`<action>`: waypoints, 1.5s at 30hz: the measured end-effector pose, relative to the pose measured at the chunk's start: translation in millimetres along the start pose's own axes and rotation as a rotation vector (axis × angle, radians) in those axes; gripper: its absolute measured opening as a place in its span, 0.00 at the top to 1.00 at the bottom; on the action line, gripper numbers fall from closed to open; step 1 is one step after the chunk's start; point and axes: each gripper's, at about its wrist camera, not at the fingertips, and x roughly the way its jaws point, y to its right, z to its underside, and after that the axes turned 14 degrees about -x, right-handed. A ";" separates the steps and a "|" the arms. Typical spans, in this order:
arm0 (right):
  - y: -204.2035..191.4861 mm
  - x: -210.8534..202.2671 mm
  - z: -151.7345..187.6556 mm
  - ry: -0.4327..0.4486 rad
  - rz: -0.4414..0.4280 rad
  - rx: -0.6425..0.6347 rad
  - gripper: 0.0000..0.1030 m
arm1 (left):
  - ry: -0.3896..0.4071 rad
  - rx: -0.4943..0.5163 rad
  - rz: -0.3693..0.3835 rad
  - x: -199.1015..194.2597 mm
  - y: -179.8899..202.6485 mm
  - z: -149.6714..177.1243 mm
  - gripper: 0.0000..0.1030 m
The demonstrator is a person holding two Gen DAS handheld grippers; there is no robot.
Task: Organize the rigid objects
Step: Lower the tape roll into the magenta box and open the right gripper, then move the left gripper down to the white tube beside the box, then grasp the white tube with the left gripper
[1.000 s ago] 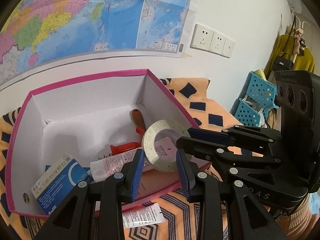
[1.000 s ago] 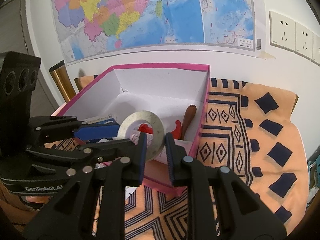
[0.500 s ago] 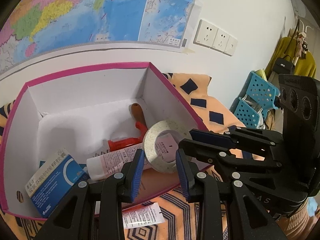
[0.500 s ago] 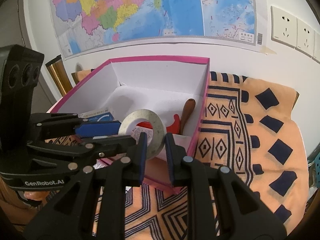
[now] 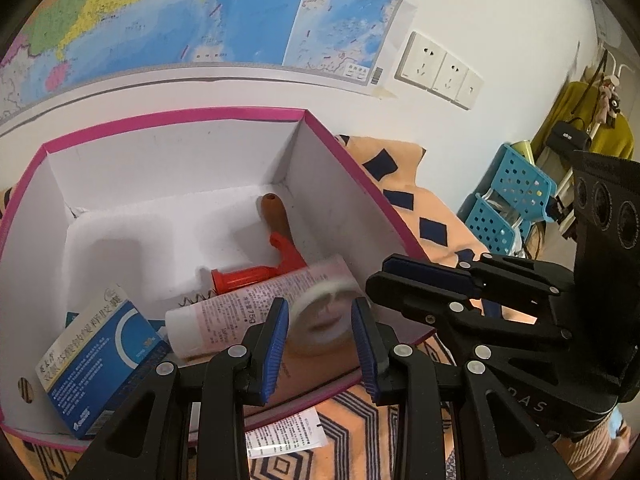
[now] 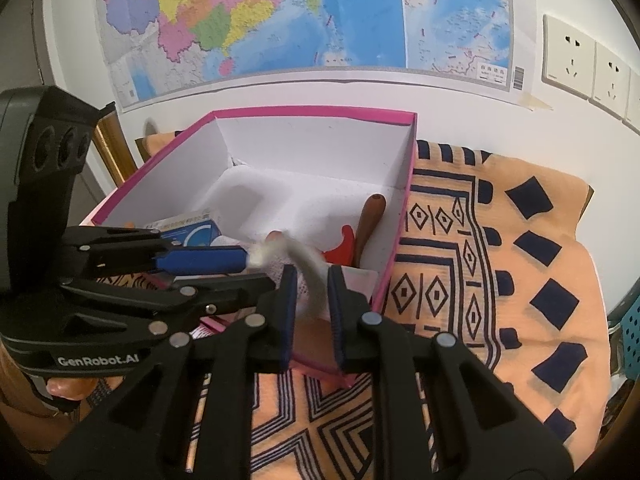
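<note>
My right claw (image 6: 312, 288) is closing with the blurred tape roll (image 6: 296, 260) pinched between its pads, just over the near right corner of the pink box (image 5: 344, 152). My left claw (image 5: 320, 320) is drawn together on nothing, beside it.

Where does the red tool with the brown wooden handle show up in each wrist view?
Left wrist: red tool lies on the floor of the pink-rimmed box, by its right wall, picture centre.
Right wrist: red tool leans in the box's near right corner.
Shared landmark: wall map.
</note>
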 end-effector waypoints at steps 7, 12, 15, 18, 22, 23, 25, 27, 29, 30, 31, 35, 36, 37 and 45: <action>-4.2 -5.4 1.9 0.023 -0.002 0.006 0.70 | 0.079 0.037 -0.047 -18.6 -4.3 11.9 0.59; -5.3 -17.6 7.5 0.071 -0.026 0.022 0.63 | 0.169 0.060 -0.048 -51.6 -13.3 29.5 0.46; -6.9 -28.6 13.2 0.115 -0.069 0.040 0.63 | 0.222 0.074 -0.056 -74.5 -21.2 46.8 0.44; -14.9 -40.2 20.3 0.153 -0.117 0.033 0.63 | 0.247 0.089 -0.074 -87.8 -26.9 60.9 0.41; -29.7 -46.6 33.1 0.163 -0.174 0.024 0.63 | 0.240 0.082 -0.087 -95.6 -36.7 77.0 0.40; -32.2 -46.1 35.6 0.160 -0.182 0.022 0.63 | 0.231 0.078 -0.104 -93.3 -40.0 80.4 0.40; -38.8 -40.1 42.8 0.139 -0.205 0.029 0.63 | 0.200 0.056 -0.114 -83.3 -46.9 82.7 0.40; -44.5 -26.9 50.4 0.097 -0.230 0.049 0.63 | 0.169 0.028 -0.120 -72.9 -53.5 84.5 0.40; -49.2 -12.8 58.3 0.050 -0.246 0.069 0.63 | 0.137 -0.001 -0.137 -60.3 -61.4 85.4 0.40; -50.8 -6.0 62.2 0.028 -0.251 0.080 0.63 | 0.125 -0.012 -0.141 -55.1 -64.3 86.1 0.40; -51.7 1.4 66.0 0.008 -0.255 0.095 0.63 | 0.109 -0.025 -0.141 -49.4 -67.5 86.3 0.41; -50.1 24.6 75.1 -0.046 -0.268 0.151 0.63 | 0.065 -0.038 -0.160 -32.6 -70.0 86.1 0.42; -49.5 27.1 76.2 -0.050 -0.270 0.158 0.63 | 0.063 -0.035 -0.162 -30.4 -68.6 85.5 0.42; -48.6 29.8 76.9 -0.054 -0.271 0.163 0.63 | 0.062 -0.032 -0.161 -29.8 -67.2 85.6 0.42; -44.9 36.5 79.8 -0.059 -0.261 0.189 0.63 | 0.067 -0.022 -0.177 -23.5 -63.9 79.3 0.42</action>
